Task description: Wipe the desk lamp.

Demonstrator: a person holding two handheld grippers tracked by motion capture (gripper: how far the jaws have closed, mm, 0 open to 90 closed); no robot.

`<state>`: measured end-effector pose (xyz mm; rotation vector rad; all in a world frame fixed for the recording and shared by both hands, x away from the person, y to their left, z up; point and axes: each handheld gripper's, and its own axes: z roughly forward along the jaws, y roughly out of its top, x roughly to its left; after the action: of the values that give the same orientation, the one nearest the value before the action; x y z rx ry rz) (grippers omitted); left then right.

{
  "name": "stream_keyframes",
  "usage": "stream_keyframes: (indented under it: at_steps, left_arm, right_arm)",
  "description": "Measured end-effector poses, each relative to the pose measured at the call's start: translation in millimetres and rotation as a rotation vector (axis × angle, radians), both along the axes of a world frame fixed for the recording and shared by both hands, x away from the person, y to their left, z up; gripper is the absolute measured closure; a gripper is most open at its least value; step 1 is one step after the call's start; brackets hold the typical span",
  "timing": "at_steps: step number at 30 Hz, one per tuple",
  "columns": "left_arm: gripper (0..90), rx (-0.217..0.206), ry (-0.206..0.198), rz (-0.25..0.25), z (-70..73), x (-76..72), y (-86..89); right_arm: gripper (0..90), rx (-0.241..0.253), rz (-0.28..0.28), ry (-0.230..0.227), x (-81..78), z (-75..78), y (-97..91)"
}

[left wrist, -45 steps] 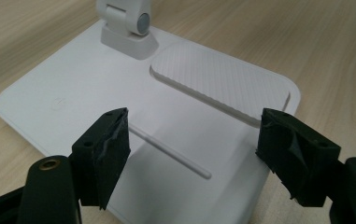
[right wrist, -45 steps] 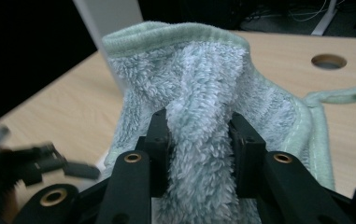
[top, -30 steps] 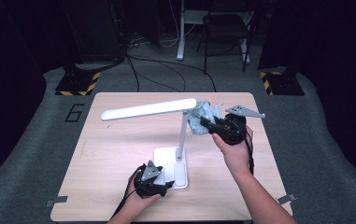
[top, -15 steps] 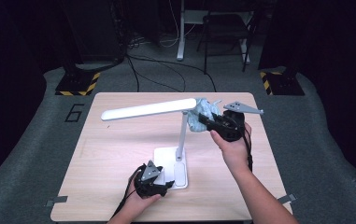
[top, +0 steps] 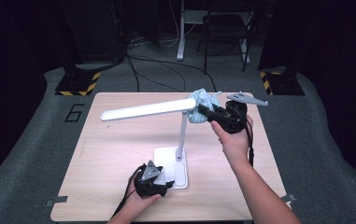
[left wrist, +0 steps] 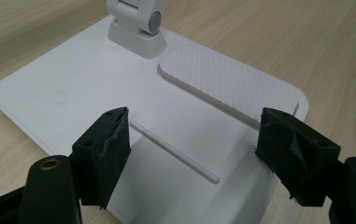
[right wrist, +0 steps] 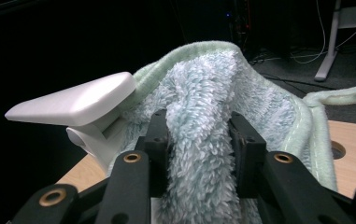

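1. Dark room, grey floor, and a pale wooden table [top: 119, 154] carrying a white desk lamp [top: 181, 135].

2. Right tongs [right wrist: 199, 140] are clenched on a bunched pale-green fluffy cloth [right wrist: 203, 93]; in the high view the right tongs [top: 207, 113] hold that cloth [top: 199, 103] against the hinge end of the lamp head [top: 147, 110], high above the table.

3. Left tongs [left wrist: 194, 144] are spread wide, 1 jaw on each side of the near edge of the lamp base [left wrist: 96, 79]; I cannot tell whether the pads press on it. In the high view the left tongs [top: 162, 181] sit at the base's front corner.

4. To wipe well, I judge: keep the base steadied so the lamp cannot tip or slide, and draw the cloth along the head in 1 light, level stroke from hinge toward the free tip. Pressing down hard could fold the hinge.

5. Keep the cloth's loose tail clear of the upright post [top: 182, 133].

6. Writing: a large "6" [top: 74, 113] is marked on the floor left of the table. A faint embossed touch symbol [left wrist: 62, 97] sits on the base; no brand name is readable.
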<state>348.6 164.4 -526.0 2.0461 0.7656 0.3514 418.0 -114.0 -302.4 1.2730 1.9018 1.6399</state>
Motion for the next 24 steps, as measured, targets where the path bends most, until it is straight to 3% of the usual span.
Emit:
stream_keyframes:
  at_steps: [4, 9, 15, 19, 24]
  left_arm:
    - [25.4, 0.001, 0.0, 0.0, 0.0, 0.0, 0.0]
    - [25.4, 0.001, 0.0, 0.0, 0.1, 0.0, 0.0]
    - [25.4, 0.002, 0.0, -0.001, 0.1, 0.0, 0.1]
    - [25.4, 0.018, -0.02, -0.011, 0.6, 1.5, 0.9]
    - [25.4, 0.011, -0.006, -0.014, 0.4, 1.1, 0.2]
  right_arm:
    - [65.2, 0.025, 0.002, 0.002, 1.4, 1.0, -2.3]
    - [65.3, 0.102, 0.015, 0.026, 3.4, 3.2, -8.3]
    - [65.2, 0.1, 0.026, 0.04, 1.4, -3.0, -3.2]
    - [65.2, 0.07, 0.032, 0.039, 0.4, -8.6, 0.8]
    - [65.2, 0.034, 0.034, 0.029, -2.7, -14.5, 7.0]
